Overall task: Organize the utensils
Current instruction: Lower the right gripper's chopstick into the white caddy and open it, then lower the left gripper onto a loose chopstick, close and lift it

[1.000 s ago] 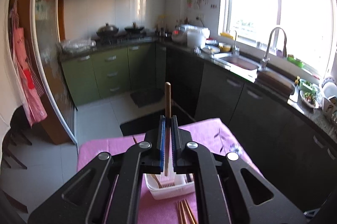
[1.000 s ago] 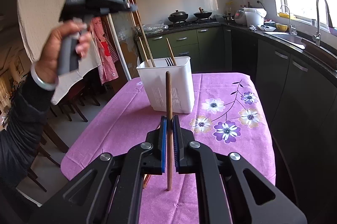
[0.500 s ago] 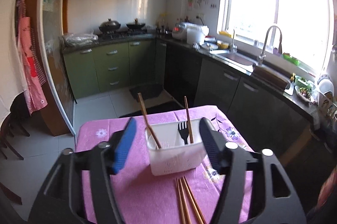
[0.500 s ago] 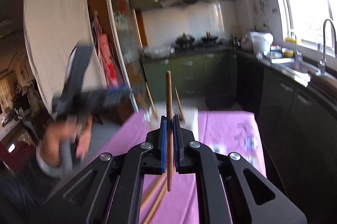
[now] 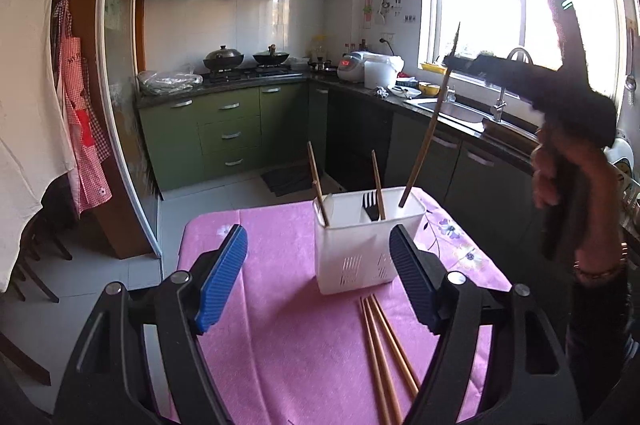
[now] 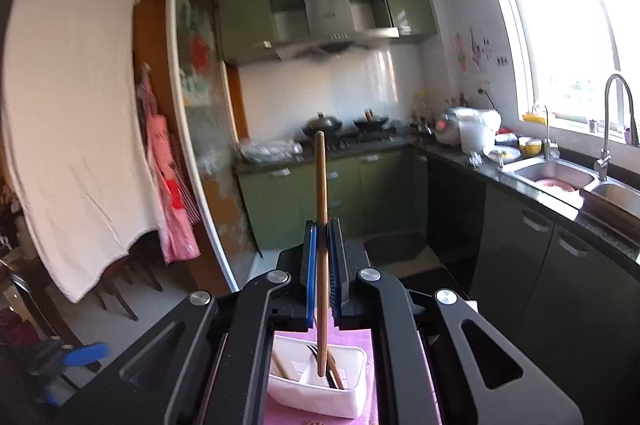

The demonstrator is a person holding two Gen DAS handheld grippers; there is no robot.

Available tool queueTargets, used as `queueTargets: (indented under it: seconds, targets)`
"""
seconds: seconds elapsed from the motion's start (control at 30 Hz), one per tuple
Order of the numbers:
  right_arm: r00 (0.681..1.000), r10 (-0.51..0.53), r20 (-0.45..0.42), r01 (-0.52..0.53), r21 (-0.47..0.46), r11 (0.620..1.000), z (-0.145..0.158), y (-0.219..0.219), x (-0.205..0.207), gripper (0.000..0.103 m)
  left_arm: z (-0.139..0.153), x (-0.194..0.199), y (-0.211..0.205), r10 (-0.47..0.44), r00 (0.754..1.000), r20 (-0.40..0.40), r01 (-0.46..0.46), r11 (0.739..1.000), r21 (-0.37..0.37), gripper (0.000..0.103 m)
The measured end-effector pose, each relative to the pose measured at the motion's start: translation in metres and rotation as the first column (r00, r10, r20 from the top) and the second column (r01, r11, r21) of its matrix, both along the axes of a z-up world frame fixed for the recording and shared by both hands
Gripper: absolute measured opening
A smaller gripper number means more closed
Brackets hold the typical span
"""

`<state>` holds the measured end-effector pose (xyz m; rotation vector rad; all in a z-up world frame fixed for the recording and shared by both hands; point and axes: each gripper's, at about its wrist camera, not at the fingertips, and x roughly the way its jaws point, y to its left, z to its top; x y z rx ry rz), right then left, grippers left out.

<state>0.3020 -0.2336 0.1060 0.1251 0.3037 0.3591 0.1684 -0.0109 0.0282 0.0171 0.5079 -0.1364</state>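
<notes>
A white utensil holder (image 5: pixel 366 243) stands on the pink tablecloth (image 5: pixel 280 325). It holds two wooden chopsticks (image 5: pixel 318 183) and a black fork (image 5: pixel 370 205). My left gripper (image 5: pixel 318 279) is open and empty, just in front of the holder. Three chopsticks (image 5: pixel 382 349) lie on the cloth before it. My right gripper (image 6: pixel 322 267) is shut on a wooden chopstick (image 6: pixel 320 225), held upright above the holder (image 6: pixel 320 385) with its lower tip inside the right compartment. That chopstick also shows in the left wrist view (image 5: pixel 428 141).
Green kitchen cabinets (image 5: pixel 228 133) and a stove with pots (image 5: pixel 246 59) stand at the back. A counter with a sink (image 5: pixel 456 109) runs along the right under a bright window. Chairs (image 5: pixel 36 257) stand at the left.
My left gripper let go of its chopstick into the holder, opened and drew back. My right gripper rose from the table and carried its chopstick over the holder.
</notes>
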Motion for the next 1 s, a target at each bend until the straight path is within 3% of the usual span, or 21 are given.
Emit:
queueTargets:
  seconds: [0.23, 0.37, 0.53, 0.67, 0.87, 1.0]
  targets:
    - [0.994, -0.026, -0.105, 0.019, -0.065, 0.998, -0.054, 0.016, 0.039, 0.007, -0.012, 0.007, 0.002, -0.012, 0.999, -0.043, 0.011, 1.0, -0.008, 0.07]
    - [0.993, -0.007, -0.118, -0.003, -0.084, 0.996, -0.066, 0.023, 0.042, 0.008, -0.015, 0.006, -0.002, -0.02, 0.998, -0.052, 0.02, 1.0, 0.001, 0.07]
    - [0.997, 0.016, -0.07, -0.02, -0.055, 0.998, -0.055, 0.009, 0.002, 0.008, -0.02, 0.005, -0.002, -0.026, 0.997, -0.072, 0.025, 1.0, -0.011, 0.07]
    - [0.998, 0.031, -0.054, -0.034, -0.047, 0.998, -0.064, -0.009, -0.051, 0.012, -0.034, 0.007, -0.005, -0.032, 0.994, -0.106, 0.03, 0.999, -0.027, 0.07]
    - [0.993, -0.03, -0.115, 0.022, -0.069, 0.997, -0.128, -0.028, -0.113, 0.013, -0.079, 0.026, -0.026, -0.06, 0.974, -0.22, 0.049, 0.997, -0.055, 0.07]
    - [0.97, -0.044, -0.237, 0.028, -0.069, 0.997, -0.183, -0.04, -0.13, 0.019, -0.113, 0.047, -0.047, -0.063, 0.952, -0.299, 0.062, 0.998, -0.013, 0.069]
